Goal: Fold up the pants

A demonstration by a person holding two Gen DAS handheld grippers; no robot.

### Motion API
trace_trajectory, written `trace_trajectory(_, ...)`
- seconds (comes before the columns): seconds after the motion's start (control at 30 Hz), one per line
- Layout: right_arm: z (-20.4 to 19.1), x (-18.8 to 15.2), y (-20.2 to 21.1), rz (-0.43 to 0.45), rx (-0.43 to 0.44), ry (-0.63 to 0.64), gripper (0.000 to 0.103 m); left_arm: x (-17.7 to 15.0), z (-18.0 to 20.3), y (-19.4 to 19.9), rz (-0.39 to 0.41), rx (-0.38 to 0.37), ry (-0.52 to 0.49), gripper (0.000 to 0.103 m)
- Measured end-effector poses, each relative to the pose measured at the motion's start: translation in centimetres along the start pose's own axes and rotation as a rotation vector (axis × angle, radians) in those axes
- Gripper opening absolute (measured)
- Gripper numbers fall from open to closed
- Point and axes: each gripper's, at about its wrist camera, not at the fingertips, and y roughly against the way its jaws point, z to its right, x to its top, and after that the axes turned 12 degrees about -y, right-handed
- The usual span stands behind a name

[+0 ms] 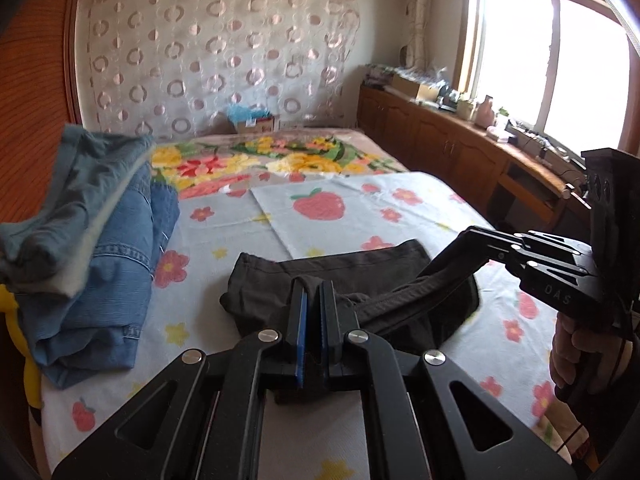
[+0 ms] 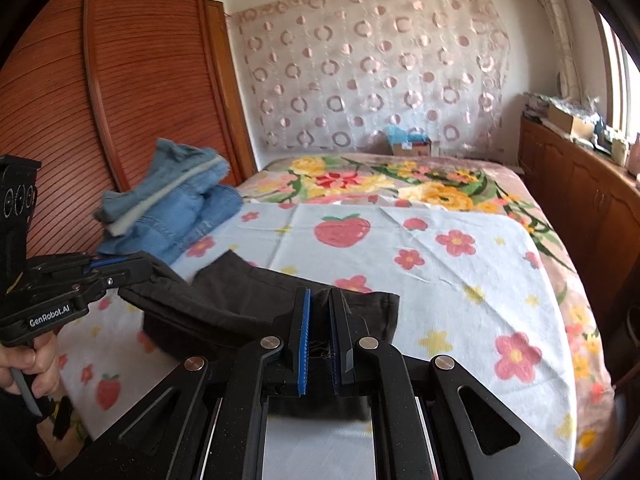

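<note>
Now, through the left wrist camera, I have the left gripper clenched on an edge of the dark pants, which lie partly folded on the bed just ahead of me. The right gripper reaches in from the right, and its fingers look clamped on the same garment's waistband edge, lifting it off the strawberry sheet. To fold well, I judge both grips should travel together, keeping the held edge taut and level, then lay it squarely over the far hem before letting go. A pile of blue jeans sits close on the left; I would keep the fold clear of it.

Through the right wrist camera, the right gripper is closed on dark cloth bunched between its blue pads. The left gripper comes in from the left, gripping the pants at a raised corner, so the fabric sags between the two holds. The jeans pile lies beyond by the wooden wardrobe. A floral blanket covers the far bed, well apart; nothing there blocks the fold.
</note>
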Motion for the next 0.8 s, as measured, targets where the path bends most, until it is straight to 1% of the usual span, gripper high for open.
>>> trace_trajectory(0.13,0.1,0.2,-2.5,-0.034,-0.029,0.0,0.008,0.1,-0.2,-2.1,-0.043,-0.008,-0.002,0.006)
trace_trajectory(0.23,0.1,0.6,-3.4,-0.054,-0.033,-0.009,0.008,-0.1,-0.1,-2.4,-0.056,-0.006,-0.007,0.006)
trace_trajectory(0.27,0.0,0.6,-3.5,-0.055,-0.031,-0.011,0.01,-0.2,0.0,-2.3,-0.059,-0.004,-0.011,0.009)
trace_trajectory(0.33,0.0,0.7,-3.3,-0.048,-0.04,-0.011,0.012,-0.2,0.1,-2.1,-0.056,-0.008,-0.018,0.017)
trace_trajectory(0.4,0.3,0.8,-2.7,-0.037,-0.041,-0.011,0.015,-0.3,0.1,-1.7,-0.045,-0.014,-0.026,0.038)
trace_trajectory(0.43,0.4,0.9,-2.4,-0.029,-0.045,-0.009,0.022,-0.3,0.1,-1.7,-0.049,-0.023,-0.031,0.044)
trace_trajectory(0.47,0.5,1.0,-2.0,-0.019,-0.054,-0.002,0.033,-0.3,0.1,-1.9,-0.056,-0.035,-0.032,0.047)
trace_trajectory(0.53,1.0,0.9,-1.3,-0.005,-0.07,0.008,0.042,-0.6,-0.1,-2.1,-0.068,-0.043,-0.026,0.057)
trace_trajectory(0.57,1.1,0.9,-1.2,-0.006,-0.069,0.01,0.042,-0.7,-0.2,-2.2,-0.065,-0.044,-0.021,0.07)
trace_trajectory(0.6,1.2,0.7,-1.2,-0.01,-0.068,0.012,0.042,-0.9,-0.3,-2.2,-0.06,-0.047,-0.012,0.08)
trace_trajectory(0.67,1.3,0.3,-0.8,-0.014,-0.083,0.024,0.044,-1.3,-0.5,-2.3,-0.062,-0.058,0.001,0.081)
trace_trajectory(0.8,1.1,-0.7,-0.8,-0.057,-0.075,0.04,0.044,-2.4,-0.7,-2.8,-0.087,-0.038,0.009,0.081)
